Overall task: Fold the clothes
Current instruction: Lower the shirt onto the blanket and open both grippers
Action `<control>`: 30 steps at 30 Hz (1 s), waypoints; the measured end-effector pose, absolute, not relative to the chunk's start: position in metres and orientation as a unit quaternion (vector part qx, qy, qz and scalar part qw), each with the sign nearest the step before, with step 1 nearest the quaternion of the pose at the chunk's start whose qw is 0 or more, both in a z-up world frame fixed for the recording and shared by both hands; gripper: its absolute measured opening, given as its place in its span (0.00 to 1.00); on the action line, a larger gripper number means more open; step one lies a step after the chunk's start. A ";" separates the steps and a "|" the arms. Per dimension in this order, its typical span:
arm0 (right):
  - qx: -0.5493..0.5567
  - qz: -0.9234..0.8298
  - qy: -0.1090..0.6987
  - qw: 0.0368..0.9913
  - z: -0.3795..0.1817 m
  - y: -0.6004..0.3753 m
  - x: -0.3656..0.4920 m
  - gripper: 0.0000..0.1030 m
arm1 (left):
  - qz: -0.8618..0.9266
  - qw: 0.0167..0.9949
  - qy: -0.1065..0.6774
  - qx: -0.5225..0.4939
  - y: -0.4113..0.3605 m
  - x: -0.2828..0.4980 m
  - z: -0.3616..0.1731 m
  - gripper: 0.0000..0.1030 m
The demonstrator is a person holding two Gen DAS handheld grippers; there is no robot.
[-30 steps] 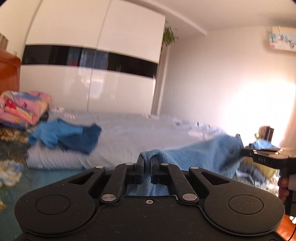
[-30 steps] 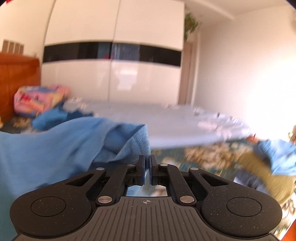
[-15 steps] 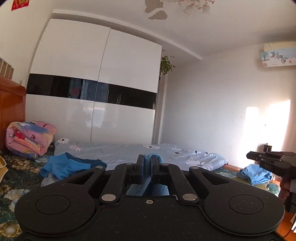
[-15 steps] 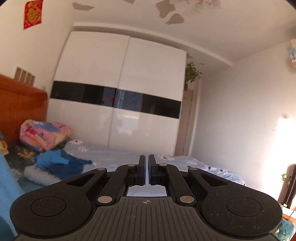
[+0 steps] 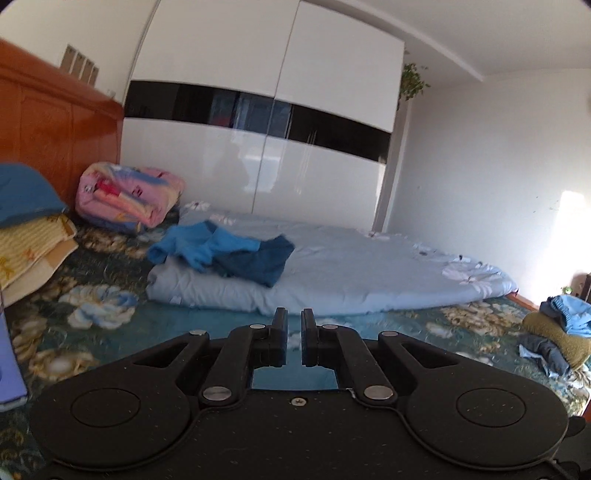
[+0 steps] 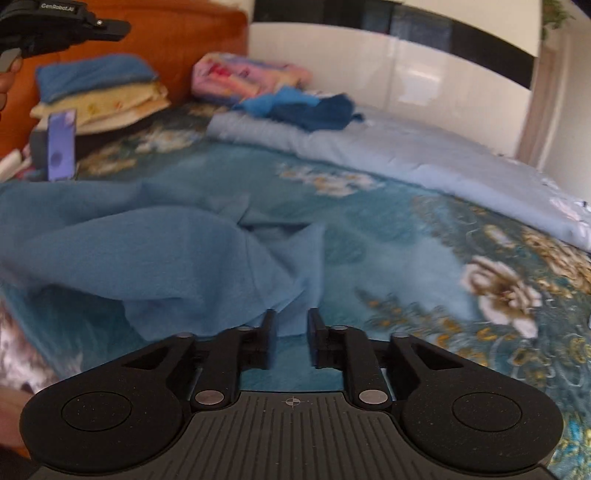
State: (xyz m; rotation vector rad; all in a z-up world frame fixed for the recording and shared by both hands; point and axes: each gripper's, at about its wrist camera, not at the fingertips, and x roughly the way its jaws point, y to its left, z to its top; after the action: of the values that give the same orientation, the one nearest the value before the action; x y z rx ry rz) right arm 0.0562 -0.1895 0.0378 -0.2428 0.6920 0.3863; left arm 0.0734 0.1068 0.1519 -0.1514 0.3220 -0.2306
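Note:
A light blue garment (image 6: 177,251) lies crumpled on the floral bedspread (image 6: 424,236), just ahead and left of my right gripper (image 6: 291,325), which is open and empty right above its near edge. My left gripper (image 5: 294,325) is slightly open and empty, held above the bed; it also shows at the top left of the right wrist view (image 6: 110,27). A bright blue and a dark blue garment (image 5: 229,254) lie in a heap on the pale blue quilt (image 5: 369,280).
A pink rolled blanket (image 5: 129,195) and stacked pillows (image 5: 29,229) lie against the wooden headboard (image 5: 55,122). Folded clothes (image 5: 561,332) sit at the bed's right edge. A purple box (image 6: 61,144) stands near the pillows. A white wardrobe (image 5: 258,110) fills the far wall.
Both grippers held the light blue garment up in the air, then let it go. It now lies on the bedspread. Both grippers have opened and tilted down.

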 end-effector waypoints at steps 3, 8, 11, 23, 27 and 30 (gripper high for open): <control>-0.103 0.203 0.359 0.905 0.033 -0.187 0.070 0.26 | -0.089 0.972 0.196 -0.094 0.135 0.064 0.122 0.05; -0.081 0.223 0.393 0.888 0.021 -0.181 0.092 0.36 | -0.059 0.962 0.238 -0.122 0.177 0.031 0.096 0.15; -0.074 0.236 0.405 0.880 0.013 -0.171 0.101 0.36 | -0.045 0.962 0.241 -0.122 0.191 0.015 0.095 0.23; 0.034 0.189 0.347 0.918 0.054 -0.183 0.158 0.03 | -0.063 0.964 0.227 -0.125 0.187 0.014 0.103 0.34; 0.012 0.124 0.298 0.946 0.085 -0.201 0.190 0.02 | -0.090 0.960 0.229 -0.131 0.178 0.016 0.100 0.37; 0.022 0.120 0.299 0.947 0.092 -0.215 0.200 0.02 | -0.105 0.956 0.241 -0.129 0.168 0.020 0.096 0.38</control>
State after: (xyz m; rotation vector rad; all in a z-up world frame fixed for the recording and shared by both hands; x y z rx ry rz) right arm 0.2004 -0.2148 0.0921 0.0438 0.6079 0.2444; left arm 0.0195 0.1675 0.0961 -0.2626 0.4900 -0.2140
